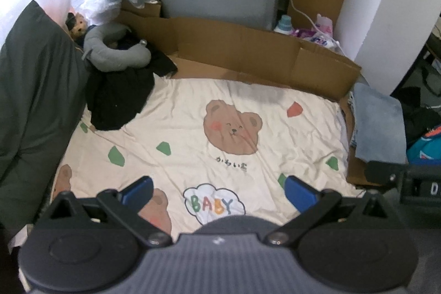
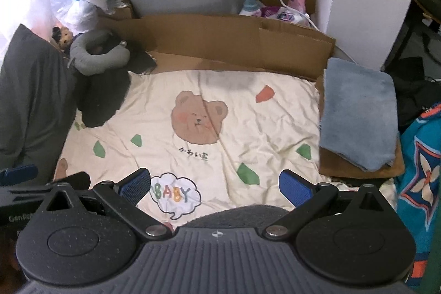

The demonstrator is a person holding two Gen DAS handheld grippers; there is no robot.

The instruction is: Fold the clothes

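A cream sheet (image 1: 193,128) (image 2: 234,115) printed with bears and the word BABY covers the work surface. A crumpled black garment (image 1: 118,98) (image 2: 103,98) lies at its far left corner. A folded blue-grey cloth (image 1: 379,126) (image 2: 358,112) rests on cardboard at the right edge. My left gripper (image 1: 219,192) hovers open over the near part of the sheet, nothing between its blue pads. My right gripper (image 2: 215,189) is open too, above the BABY print and empty. Part of the left gripper (image 2: 19,174) shows at the left edge of the right wrist view.
A dark grey pillow (image 1: 35,90) (image 2: 30,98) lines the left side. A grey neck pillow (image 1: 115,51) (image 2: 96,54) and a small plush toy (image 1: 78,26) sit behind the black garment. A cardboard wall (image 1: 248,51) (image 2: 220,37) bounds the far side. A teal patterned fabric (image 2: 419,170) lies right.
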